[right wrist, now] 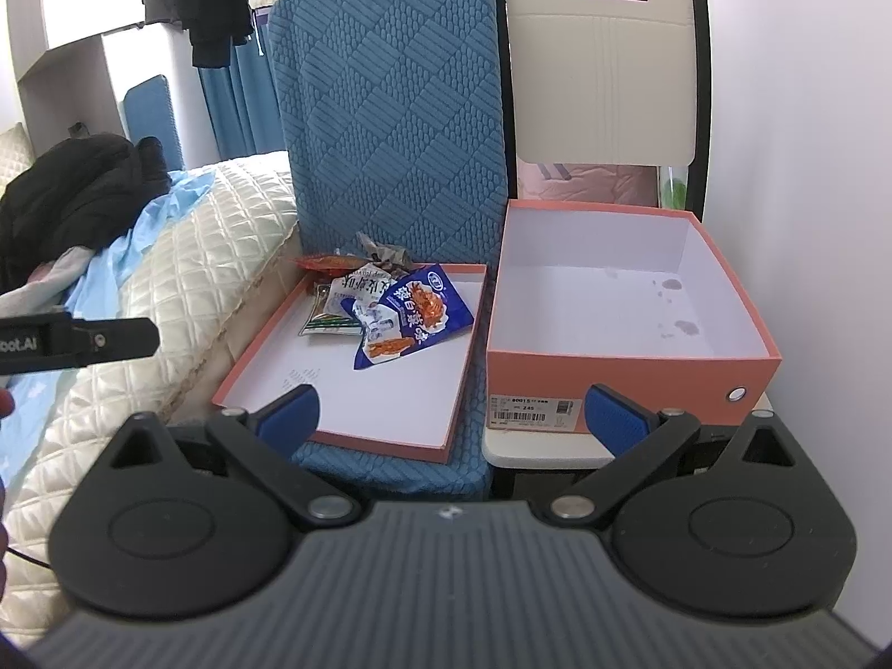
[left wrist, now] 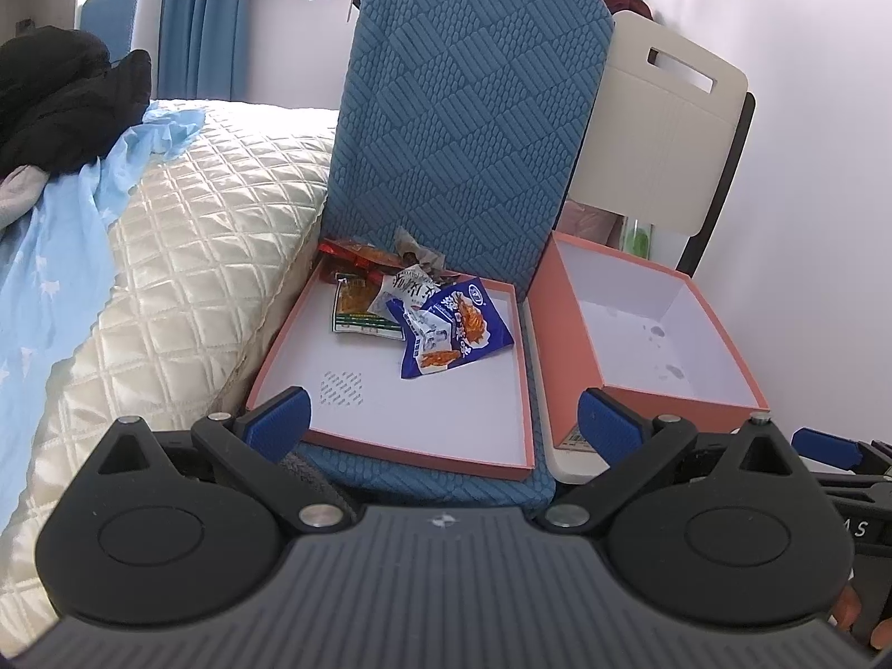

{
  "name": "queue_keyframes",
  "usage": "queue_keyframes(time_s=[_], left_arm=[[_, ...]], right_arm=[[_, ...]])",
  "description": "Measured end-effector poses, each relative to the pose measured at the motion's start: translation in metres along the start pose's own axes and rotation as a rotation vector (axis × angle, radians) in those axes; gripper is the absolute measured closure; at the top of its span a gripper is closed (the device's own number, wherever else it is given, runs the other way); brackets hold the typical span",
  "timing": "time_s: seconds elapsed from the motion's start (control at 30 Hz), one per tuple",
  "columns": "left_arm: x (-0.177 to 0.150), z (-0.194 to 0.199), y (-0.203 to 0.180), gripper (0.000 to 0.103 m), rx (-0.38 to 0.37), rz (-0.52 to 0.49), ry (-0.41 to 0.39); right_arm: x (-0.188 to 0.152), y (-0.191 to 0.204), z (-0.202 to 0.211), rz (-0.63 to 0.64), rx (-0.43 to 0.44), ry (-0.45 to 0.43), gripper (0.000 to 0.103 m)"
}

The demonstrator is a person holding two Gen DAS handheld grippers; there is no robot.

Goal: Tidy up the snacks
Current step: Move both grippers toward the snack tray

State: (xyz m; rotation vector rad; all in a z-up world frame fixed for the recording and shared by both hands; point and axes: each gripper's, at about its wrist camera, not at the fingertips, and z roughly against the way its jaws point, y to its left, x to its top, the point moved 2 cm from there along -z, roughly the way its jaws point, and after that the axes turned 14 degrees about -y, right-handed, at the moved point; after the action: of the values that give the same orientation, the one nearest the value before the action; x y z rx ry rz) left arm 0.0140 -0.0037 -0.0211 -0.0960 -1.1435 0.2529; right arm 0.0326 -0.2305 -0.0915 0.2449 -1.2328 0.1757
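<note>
Nothing is being carried yet, so the sorting looks to be only starting: the left gripper and right gripper are both hovering spread wide and empty. The snack packets are lying heaped in the shallow box lid on the blue-covered chair, with a quilted bed sitting to its left. The next move is probably calling for closing on the blue packet and carrying it right into the empty orange box on the white chair beside the wall.

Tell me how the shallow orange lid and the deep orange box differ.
The lid is shallow; the box has tall walls. The lid holds the snack packets; the box holds nothing, only some stains on its floor. The lid sits on the blue chair; the box sits on the white chair to its right. Both are orange outside, white inside, open-topped.
</note>
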Motion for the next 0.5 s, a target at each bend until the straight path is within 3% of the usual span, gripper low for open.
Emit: queue_keyframes(time_s=[0.5], left_arm=[[-0.006, -0.017, 0.003, 0.000, 0.011, 0.015, 0.032]], right_arm=[[-0.004, -0.002, -0.011, -0.052, -0.020, 0.048, 0.000]])
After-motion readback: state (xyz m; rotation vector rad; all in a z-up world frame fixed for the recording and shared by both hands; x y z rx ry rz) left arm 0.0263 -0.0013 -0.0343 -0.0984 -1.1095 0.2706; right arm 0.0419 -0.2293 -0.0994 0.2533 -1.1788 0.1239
